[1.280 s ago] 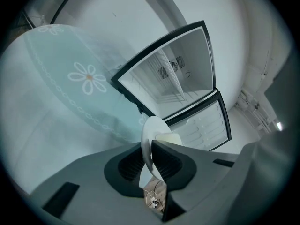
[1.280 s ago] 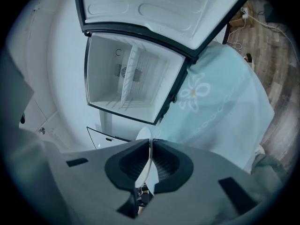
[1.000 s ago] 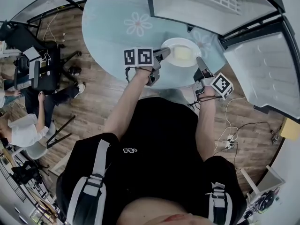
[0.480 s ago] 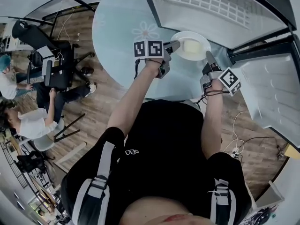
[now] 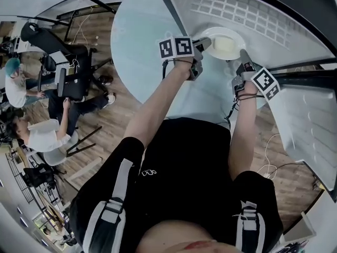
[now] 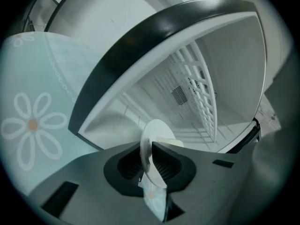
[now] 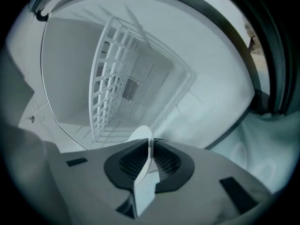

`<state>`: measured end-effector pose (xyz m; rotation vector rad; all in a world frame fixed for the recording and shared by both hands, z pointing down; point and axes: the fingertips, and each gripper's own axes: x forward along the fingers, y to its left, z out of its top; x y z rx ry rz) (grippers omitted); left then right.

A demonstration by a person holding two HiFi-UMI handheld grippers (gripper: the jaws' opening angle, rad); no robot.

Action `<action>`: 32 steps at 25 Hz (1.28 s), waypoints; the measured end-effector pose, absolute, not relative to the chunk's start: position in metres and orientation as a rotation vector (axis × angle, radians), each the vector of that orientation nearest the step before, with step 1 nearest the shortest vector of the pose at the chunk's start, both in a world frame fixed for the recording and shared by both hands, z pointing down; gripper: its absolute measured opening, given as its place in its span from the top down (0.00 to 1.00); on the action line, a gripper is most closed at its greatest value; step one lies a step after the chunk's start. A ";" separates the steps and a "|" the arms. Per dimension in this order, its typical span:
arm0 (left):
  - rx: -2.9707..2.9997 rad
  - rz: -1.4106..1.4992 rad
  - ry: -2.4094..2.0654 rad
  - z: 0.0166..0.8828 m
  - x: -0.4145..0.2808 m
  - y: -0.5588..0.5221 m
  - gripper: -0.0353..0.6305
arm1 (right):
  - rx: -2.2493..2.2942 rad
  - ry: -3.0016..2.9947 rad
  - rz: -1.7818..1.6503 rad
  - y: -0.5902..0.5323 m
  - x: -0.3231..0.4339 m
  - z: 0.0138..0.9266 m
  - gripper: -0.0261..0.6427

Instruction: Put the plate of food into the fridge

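Observation:
A white plate (image 5: 230, 34) with a pale block of food (image 5: 223, 46) hangs at the mouth of the open fridge (image 5: 274, 33). My left gripper (image 5: 204, 42) grips the plate's left rim; its jaws are opening slightly, with the rim still pressed between the pads. Shut on the plate's right rim is my right gripper (image 5: 243, 56). In the left gripper view the plate (image 6: 157, 130) stands edge-on in the left gripper (image 6: 151, 156), food (image 6: 171, 143) just behind. The right gripper view shows the plate's rim (image 7: 142, 137) pinched in the right gripper (image 7: 151, 154), with the fridge's wire rack (image 7: 110, 78) ahead.
A round table with a pale flowered cloth (image 5: 152, 36) lies under and left of the plate. The fridge door (image 5: 310, 125) stands open at the right. Seated people (image 5: 31, 136) and an office chair (image 5: 68, 73) are on the wooden floor at far left.
Both grippers have carried the plate up and to the right, off the table's middle and up to the open fridge. Both grips have held.

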<state>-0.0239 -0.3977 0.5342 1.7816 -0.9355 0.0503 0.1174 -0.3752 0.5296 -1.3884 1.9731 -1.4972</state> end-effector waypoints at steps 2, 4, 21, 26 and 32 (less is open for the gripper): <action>1.764 0.016 -0.943 0.535 -0.018 -0.412 0.88 | -1.462 2.023 -1.448 -0.388 0.123 0.529 0.91; 1.758 -0.001 -0.944 0.538 -0.012 -0.423 0.88 | -1.530 2.060 -1.410 -0.400 0.128 0.530 0.90; 1.841 0.159 -0.977 0.575 0.002 -0.457 0.85 | -1.946 2.422 -1.285 -0.430 0.141 0.573 0.83; 1.884 0.221 -0.982 0.574 -0.001 -0.440 0.72 | -2.050 2.517 -1.160 -0.421 0.148 0.569 0.85; 1.847 0.187 -1.021 0.573 -0.037 -0.418 0.68 | -2.097 2.604 -0.954 -0.407 0.139 0.545 0.95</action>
